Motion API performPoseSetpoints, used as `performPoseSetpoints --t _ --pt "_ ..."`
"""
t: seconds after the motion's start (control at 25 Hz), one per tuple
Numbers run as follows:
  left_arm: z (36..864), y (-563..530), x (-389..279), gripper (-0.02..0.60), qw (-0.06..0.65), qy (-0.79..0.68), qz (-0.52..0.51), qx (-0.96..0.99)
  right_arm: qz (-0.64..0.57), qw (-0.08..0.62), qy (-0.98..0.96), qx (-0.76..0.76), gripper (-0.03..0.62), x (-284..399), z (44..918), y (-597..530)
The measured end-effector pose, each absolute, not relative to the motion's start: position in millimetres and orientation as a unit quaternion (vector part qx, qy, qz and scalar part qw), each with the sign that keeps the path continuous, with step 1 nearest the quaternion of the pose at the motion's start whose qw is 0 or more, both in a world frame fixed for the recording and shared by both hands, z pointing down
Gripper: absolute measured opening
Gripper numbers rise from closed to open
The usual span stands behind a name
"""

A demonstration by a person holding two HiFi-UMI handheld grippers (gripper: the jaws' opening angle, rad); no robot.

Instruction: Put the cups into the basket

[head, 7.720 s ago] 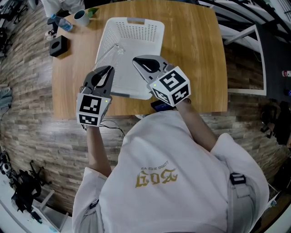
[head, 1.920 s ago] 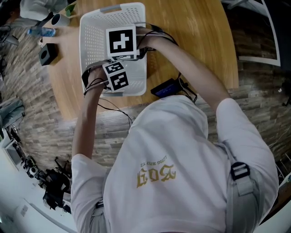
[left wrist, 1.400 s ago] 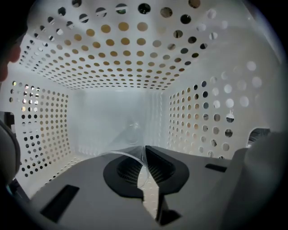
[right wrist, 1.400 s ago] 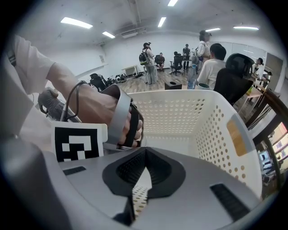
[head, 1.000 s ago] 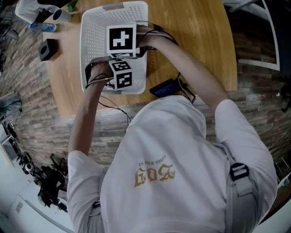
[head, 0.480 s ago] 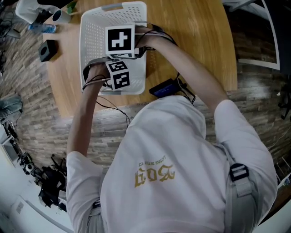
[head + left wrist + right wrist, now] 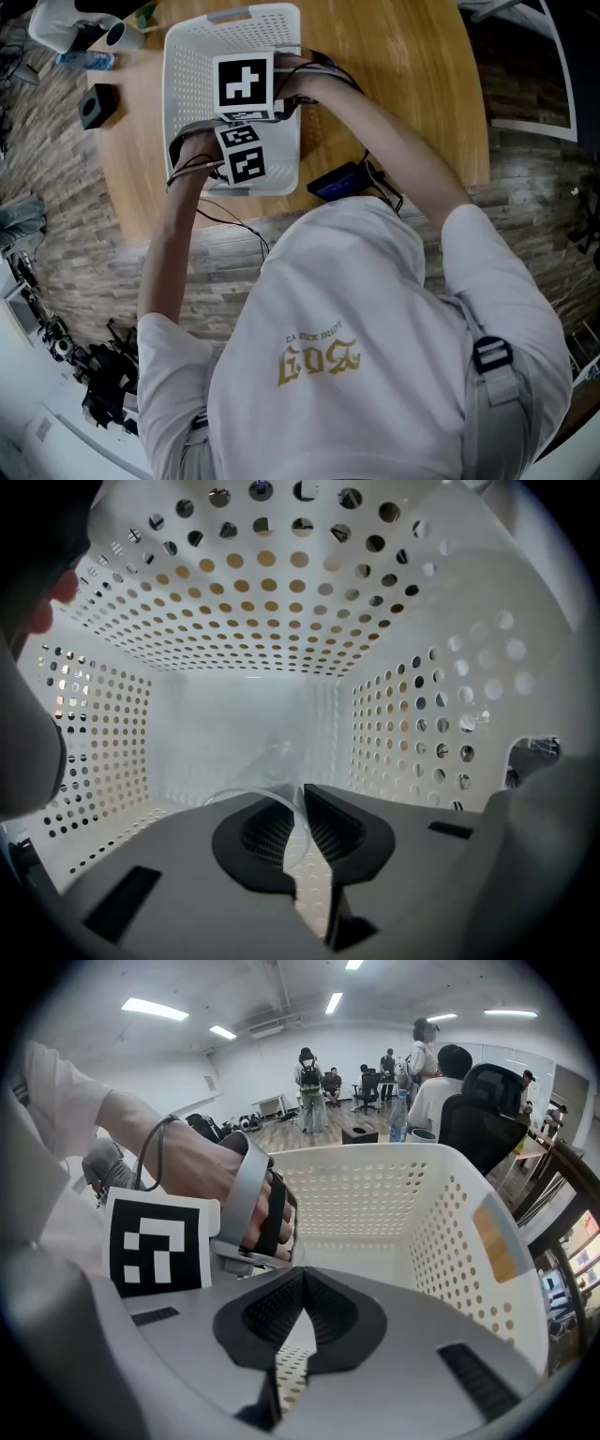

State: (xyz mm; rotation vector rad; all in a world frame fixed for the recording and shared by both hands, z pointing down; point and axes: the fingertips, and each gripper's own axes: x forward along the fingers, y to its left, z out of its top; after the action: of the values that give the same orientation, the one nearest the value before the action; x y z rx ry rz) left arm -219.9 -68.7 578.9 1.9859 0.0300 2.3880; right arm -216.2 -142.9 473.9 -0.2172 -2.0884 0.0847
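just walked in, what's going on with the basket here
A person is working with a handheld gripper in each hand over a white basket on a wooden table. The left tongs are down inside the basket, shut on the wall of a clear plastic cup. The right tongs are shut with nothing between them, held above the basket.

- We see a white basket (image 7: pixel 187 75), dotted all over with round holes.
- The cup (image 7: pixel 267 778) is clear.
- The left gripper (image 7: pixel 302 799) and right gripper (image 7: pixel 298 1283) are grey with black ribbed pads and black-and-white square markers (image 7: pixel 244 82).
- The table (image 7: pixel 394 94) is pale wood grain.
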Motion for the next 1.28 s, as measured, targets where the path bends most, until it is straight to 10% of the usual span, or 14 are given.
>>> performPoseSetpoints --t 1.28 --pt "569 -67 -224 0.058 0.019 -0.011 0.768 0.64 0.017 0.519 -0.85 -0.091 0.009 -214 481 -141"
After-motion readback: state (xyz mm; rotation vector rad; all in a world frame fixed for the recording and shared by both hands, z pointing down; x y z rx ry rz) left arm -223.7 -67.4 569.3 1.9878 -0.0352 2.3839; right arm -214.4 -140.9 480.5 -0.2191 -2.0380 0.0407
